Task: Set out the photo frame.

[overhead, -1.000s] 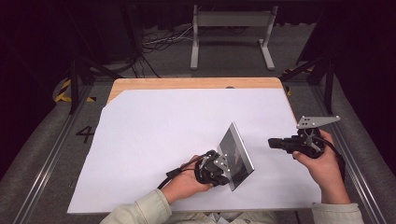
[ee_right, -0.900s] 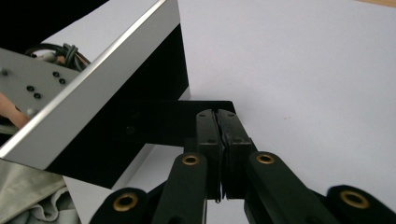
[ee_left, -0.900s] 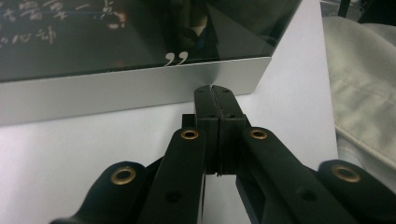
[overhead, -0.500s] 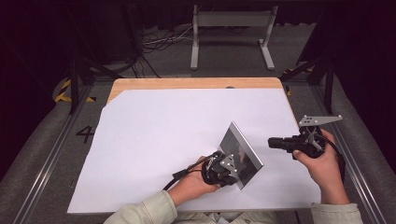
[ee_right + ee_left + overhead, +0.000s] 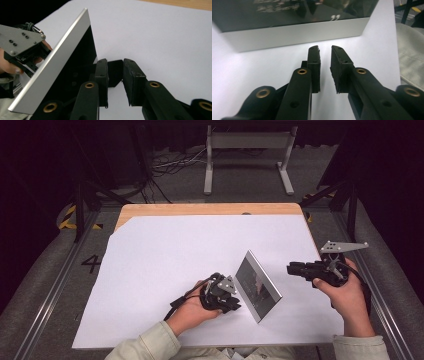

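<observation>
A silver-edged frame (image 5: 257, 285) with a dark glossy face stands tilted on the white table top (image 5: 165, 255). My left gripper (image 5: 235, 305) lies low beside the frame's near left edge. Its jaws have just been opening; in the left gripper view they (image 5: 325, 48) stand a little apart with nothing between them, just short of the frame's silver rim (image 5: 294, 32). My right gripper (image 5: 291, 268) points at the frame's black back (image 5: 75, 65) from the right. Its jaws (image 5: 114, 61) have also just been opening; a dark part of the back shows in their gap, unpressed.
Bare wood (image 5: 210, 209) shows at the table's far edge. Padded grey rails (image 5: 395, 285) run along both sides. A metal stand (image 5: 247, 155) and cables sit on the floor beyond. The left hand and its grey plate (image 5: 22, 41) appear behind the frame.
The left gripper has drawn back a little to the left, off the frame's edge, and its jaws have parted. The right jaws have parted too. The frame stays standing.
</observation>
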`<state>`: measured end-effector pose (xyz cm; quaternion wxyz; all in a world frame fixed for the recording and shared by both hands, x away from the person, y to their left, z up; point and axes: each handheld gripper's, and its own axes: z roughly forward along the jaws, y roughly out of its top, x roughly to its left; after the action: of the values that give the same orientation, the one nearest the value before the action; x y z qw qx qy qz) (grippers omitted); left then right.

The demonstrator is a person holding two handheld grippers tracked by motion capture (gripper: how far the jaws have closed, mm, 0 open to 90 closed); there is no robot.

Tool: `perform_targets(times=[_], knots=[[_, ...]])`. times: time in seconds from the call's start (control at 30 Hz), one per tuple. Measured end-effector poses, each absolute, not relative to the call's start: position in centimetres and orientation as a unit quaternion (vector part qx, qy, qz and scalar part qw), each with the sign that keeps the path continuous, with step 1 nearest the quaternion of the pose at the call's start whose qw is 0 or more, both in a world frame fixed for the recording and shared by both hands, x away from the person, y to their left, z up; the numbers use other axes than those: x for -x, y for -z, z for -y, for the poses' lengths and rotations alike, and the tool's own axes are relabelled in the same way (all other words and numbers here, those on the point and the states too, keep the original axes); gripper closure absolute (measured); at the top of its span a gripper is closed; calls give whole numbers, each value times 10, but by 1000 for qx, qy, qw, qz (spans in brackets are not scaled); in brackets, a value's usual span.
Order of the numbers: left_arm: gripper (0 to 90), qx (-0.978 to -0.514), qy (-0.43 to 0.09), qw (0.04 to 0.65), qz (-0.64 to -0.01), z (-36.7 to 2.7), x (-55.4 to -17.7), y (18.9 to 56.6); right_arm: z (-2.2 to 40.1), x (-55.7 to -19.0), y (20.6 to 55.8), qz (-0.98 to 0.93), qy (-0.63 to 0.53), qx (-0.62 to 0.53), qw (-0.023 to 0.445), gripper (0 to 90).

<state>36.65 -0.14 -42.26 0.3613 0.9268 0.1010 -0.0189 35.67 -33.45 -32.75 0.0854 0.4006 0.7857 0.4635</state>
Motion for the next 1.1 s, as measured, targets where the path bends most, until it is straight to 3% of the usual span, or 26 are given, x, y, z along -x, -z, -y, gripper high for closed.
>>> perform_targets(times=[0.43, 0.87, 1.1], knots=[[686, -903, -7, 396, -166, -55, -387, 412, 334, -355, 318, -778, -482, -384, 123, 630], [637, -876, -23, 427, -223, -90, -403, 404, 322, -349, 311, -755, -510, -393, 124, 546], [601, -862, -25, 440, -250, -108, -413, 403, 318, -351, 307, -754, -514, -398, 94, 573]])
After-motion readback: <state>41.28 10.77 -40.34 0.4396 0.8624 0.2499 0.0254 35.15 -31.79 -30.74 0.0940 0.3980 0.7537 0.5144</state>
